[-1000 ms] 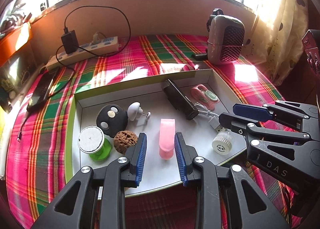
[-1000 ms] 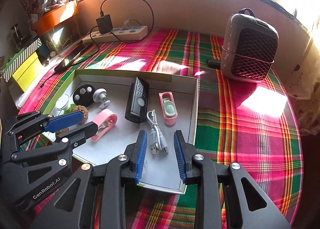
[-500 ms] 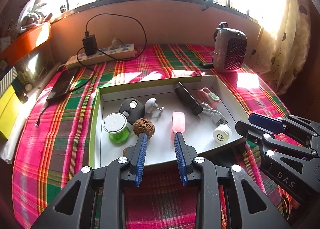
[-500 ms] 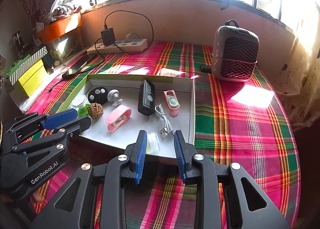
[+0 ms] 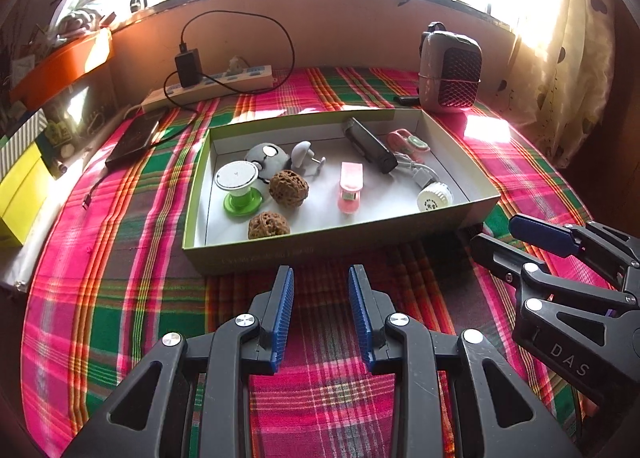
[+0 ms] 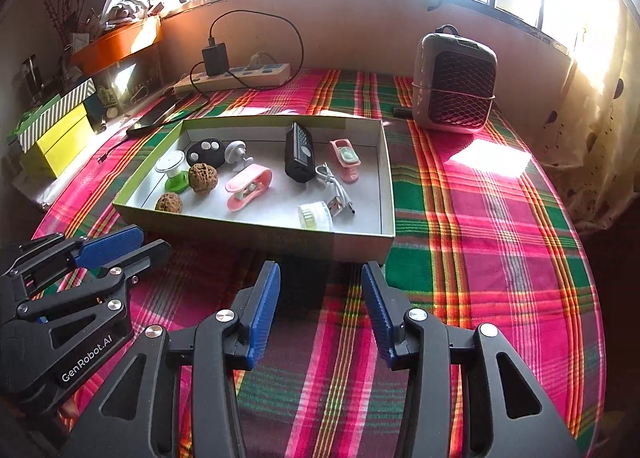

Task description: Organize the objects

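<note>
A shallow green-sided box (image 5: 320, 246) (image 6: 256, 232) sits on the plaid cloth. It holds two walnuts (image 5: 289, 189) (image 6: 203, 177), a green-and-white spool (image 5: 238, 186), a black remote (image 6: 299, 154), a pink clip (image 5: 350, 188) (image 6: 249, 186), a white USB cable (image 6: 338, 194) and a white round cap (image 5: 434, 197). My left gripper (image 5: 320, 310) is open and empty, in front of the box. My right gripper (image 6: 320, 306) is open and empty, also in front of the box; it shows in the left wrist view (image 5: 520, 242).
A small heater (image 6: 456, 92) stands at the back right. A power strip (image 6: 236, 78) with a charger and a phone (image 5: 134, 140) lie at the back left. Yellow boxes (image 6: 60, 138) stand at the left edge. A curtain (image 5: 560, 58) hangs on the right.
Both grippers have pulled back and up from over the box to in front of it. The right gripper's jaws have opened wider. A second walnut now shows in the box.
</note>
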`<action>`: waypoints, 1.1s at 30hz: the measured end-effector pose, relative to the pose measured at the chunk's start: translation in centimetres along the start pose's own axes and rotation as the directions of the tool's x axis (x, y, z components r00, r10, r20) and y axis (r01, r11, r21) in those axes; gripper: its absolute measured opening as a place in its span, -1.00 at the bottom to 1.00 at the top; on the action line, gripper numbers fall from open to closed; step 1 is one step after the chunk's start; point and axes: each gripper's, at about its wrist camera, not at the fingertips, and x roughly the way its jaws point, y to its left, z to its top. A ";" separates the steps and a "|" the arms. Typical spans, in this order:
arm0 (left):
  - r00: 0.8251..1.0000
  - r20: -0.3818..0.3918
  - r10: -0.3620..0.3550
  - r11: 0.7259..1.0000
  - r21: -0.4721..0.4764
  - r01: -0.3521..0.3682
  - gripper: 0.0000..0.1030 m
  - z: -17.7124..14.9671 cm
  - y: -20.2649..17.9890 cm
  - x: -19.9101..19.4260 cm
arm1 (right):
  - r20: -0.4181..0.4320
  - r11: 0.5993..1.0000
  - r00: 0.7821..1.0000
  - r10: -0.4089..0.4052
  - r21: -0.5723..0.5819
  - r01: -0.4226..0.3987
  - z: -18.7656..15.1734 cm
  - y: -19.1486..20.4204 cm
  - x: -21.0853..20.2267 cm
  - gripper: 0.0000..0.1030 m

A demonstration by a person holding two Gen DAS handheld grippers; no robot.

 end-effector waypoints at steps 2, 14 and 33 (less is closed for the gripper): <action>1.000 -0.006 0.014 1.000 -0.001 -0.014 -0.48 -0.5 0.0 0.0 | -0.011 1.000 1.000 -0.007 -0.002 0.007 -0.7 0.3 0.1 -0.15; 0.998 -0.033 0.048 0.998 -0.045 -0.049 -0.48 -2.5 0.9 0.0 | -0.064 0.999 0.997 -0.036 0.003 0.036 -3.4 0.7 0.6 -0.15; 0.998 -0.035 0.060 0.998 -0.031 -0.061 -0.47 -3.5 0.3 0.1 | -0.066 0.996 0.995 -0.074 0.037 0.077 -4.3 0.2 0.3 0.00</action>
